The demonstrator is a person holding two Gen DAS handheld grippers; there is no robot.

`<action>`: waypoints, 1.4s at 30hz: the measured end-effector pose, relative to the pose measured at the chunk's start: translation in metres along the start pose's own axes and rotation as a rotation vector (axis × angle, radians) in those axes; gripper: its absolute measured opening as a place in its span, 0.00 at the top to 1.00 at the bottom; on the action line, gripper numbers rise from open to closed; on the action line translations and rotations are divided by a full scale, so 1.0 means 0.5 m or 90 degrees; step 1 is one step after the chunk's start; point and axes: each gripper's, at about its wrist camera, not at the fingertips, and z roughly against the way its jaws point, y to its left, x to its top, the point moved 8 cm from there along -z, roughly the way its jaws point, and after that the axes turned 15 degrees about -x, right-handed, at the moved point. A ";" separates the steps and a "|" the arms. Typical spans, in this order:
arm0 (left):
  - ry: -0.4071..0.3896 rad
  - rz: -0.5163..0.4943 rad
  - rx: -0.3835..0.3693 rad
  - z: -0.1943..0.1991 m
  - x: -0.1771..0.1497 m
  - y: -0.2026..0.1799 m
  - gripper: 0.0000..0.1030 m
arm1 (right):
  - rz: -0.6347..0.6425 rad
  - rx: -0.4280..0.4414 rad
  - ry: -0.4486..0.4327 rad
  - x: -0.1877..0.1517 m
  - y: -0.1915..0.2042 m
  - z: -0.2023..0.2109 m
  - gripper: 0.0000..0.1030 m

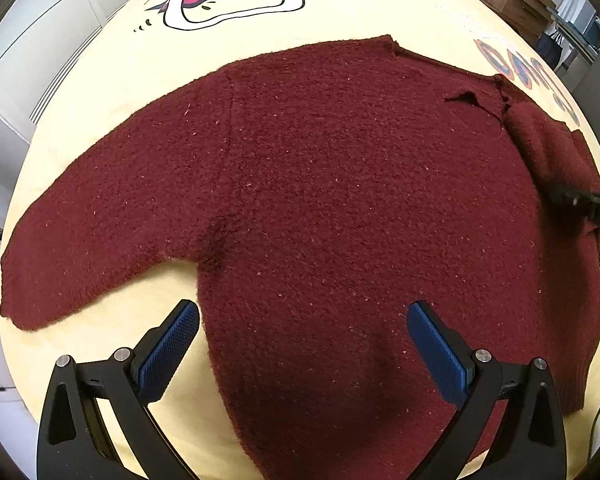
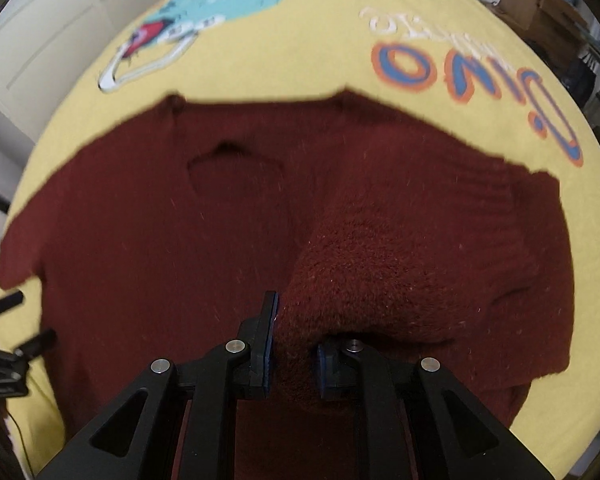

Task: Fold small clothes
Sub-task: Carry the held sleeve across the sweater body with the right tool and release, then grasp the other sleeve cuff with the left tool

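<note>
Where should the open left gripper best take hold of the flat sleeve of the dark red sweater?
Probably at the cuff end of the flat sleeve, coming from the outer side. The left gripper is open, and that end lies free on the yellow cloth.

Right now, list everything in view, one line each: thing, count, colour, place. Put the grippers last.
sweater: one, dark red knit, spread flat on the cloth; its right sleeve is lifted and folded over the body.
printed cloth: one, pale yellow with a cartoon print and orange-blue lettering, covering the surface under the sweater.
cardboard boxes: a few, brown, in the background at upper right.
cabinet doors: white, background at left.
left gripper: one, black with blue pads, open, hovering over the sweater's lower body near the armpit.
right gripper: one, black with blue pads, shut on the sleeve.
</note>
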 end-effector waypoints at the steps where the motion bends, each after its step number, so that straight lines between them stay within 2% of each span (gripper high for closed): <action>1: 0.001 -0.001 0.002 -0.001 -0.001 -0.002 0.01 | 0.007 -0.005 0.007 -0.008 -0.002 -0.005 0.76; 3: 0.005 -0.003 0.005 -0.006 -0.002 -0.005 0.01 | 0.016 -0.014 0.011 -0.015 -0.006 -0.007 0.55; 4: 0.007 -0.005 0.006 -0.007 -0.003 -0.007 0.01 | 0.019 -0.015 0.009 -0.018 -0.010 -0.006 0.36; 5: 0.008 -0.006 0.006 -0.012 -0.001 -0.011 0.01 | 0.022 -0.013 0.006 -0.021 -0.013 -0.003 0.26; 10: 0.007 -0.029 0.000 -0.020 0.010 -0.041 0.01 | 0.048 -0.001 -0.001 -0.044 -0.049 0.026 0.22; 14: 0.012 -0.058 0.010 -0.027 0.023 -0.073 0.01 | 0.018 -0.002 -0.003 -0.081 -0.111 0.038 0.21; 19: 0.019 -0.098 -0.004 -0.039 0.047 -0.142 0.01 | -0.022 -0.049 -0.011 -0.136 -0.188 0.046 0.21; 24: 0.004 -0.210 -0.028 -0.044 0.100 -0.280 0.01 | -0.106 -0.045 -0.006 -0.186 -0.256 0.042 0.21; 28: 0.005 -0.291 -0.069 -0.063 0.130 -0.399 0.01 | -0.153 -0.041 -0.003 -0.215 -0.295 0.042 0.20; 32: 0.019 -0.385 -0.059 -0.102 0.140 -0.501 0.01 | -0.171 -0.023 -0.003 -0.232 -0.309 0.038 0.20; 35: 0.032 -0.440 -0.056 -0.138 0.153 -0.551 0.01 | -0.174 -0.020 -0.003 -0.243 -0.322 0.037 0.20; 38: 0.059 -0.476 -0.034 -0.190 0.158 -0.595 0.01 | -0.190 -0.025 -0.009 -0.244 -0.342 0.036 0.20; 42: 0.102 -0.507 -0.005 -0.254 0.157 -0.616 0.01 | -0.207 -0.022 -0.006 -0.250 -0.358 0.034 0.20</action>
